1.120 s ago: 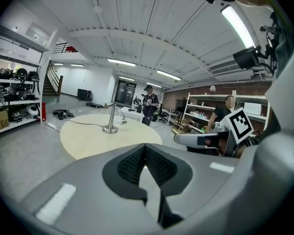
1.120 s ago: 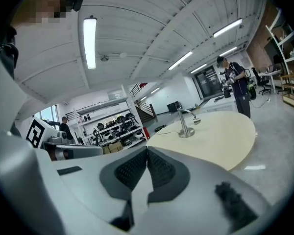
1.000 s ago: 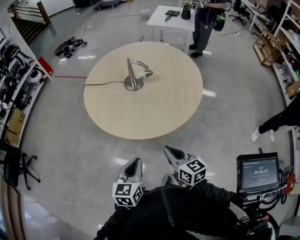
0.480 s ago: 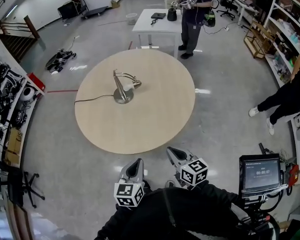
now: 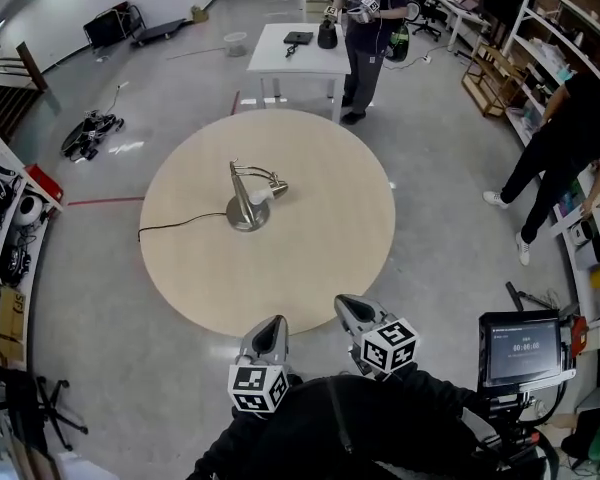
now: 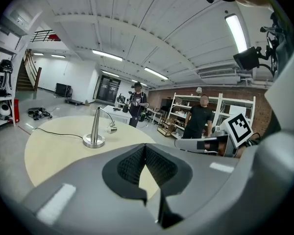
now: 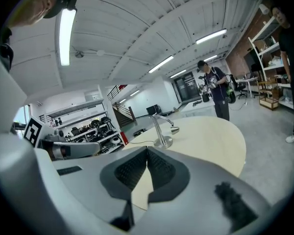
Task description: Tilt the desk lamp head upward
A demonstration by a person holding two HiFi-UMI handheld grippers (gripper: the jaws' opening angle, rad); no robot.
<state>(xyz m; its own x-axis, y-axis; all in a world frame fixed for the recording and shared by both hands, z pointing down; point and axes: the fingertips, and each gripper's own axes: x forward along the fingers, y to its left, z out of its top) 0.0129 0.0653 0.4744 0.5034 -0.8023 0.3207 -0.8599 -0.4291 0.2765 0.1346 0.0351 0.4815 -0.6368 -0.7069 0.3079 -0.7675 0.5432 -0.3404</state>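
Observation:
A silver desk lamp (image 5: pixel 247 205) stands left of centre on a round pale wooden table (image 5: pixel 310 268), its head (image 5: pixel 277 188) drooping to the right. Its black cable (image 5: pixel 180 228) runs off the left edge. Both grippers hover off the table's near edge, far short of the lamp. My left gripper (image 5: pixel 271 329) is shut and empty, and so is my right gripper (image 5: pixel 344 304). The left gripper view has the lamp (image 6: pixel 94 131) beyond the shut left gripper (image 6: pixel 145 148). In the right gripper view the lamp (image 7: pixel 161 131) stands past the shut right gripper (image 7: pixel 147 151).
A person (image 5: pixel 365 28) stands beside a white table (image 5: pixel 290 53) behind the round one. Another person (image 5: pixel 560 138) stands near the shelves at the right. A monitor on a stand (image 5: pixel 520 348) is at my right. Gear racks (image 5: pixel 5 238) line the left wall.
The round table and lamp have drawn nearer, and both grippers now sit close to the table's near edge. The person at the right has stepped further into view.

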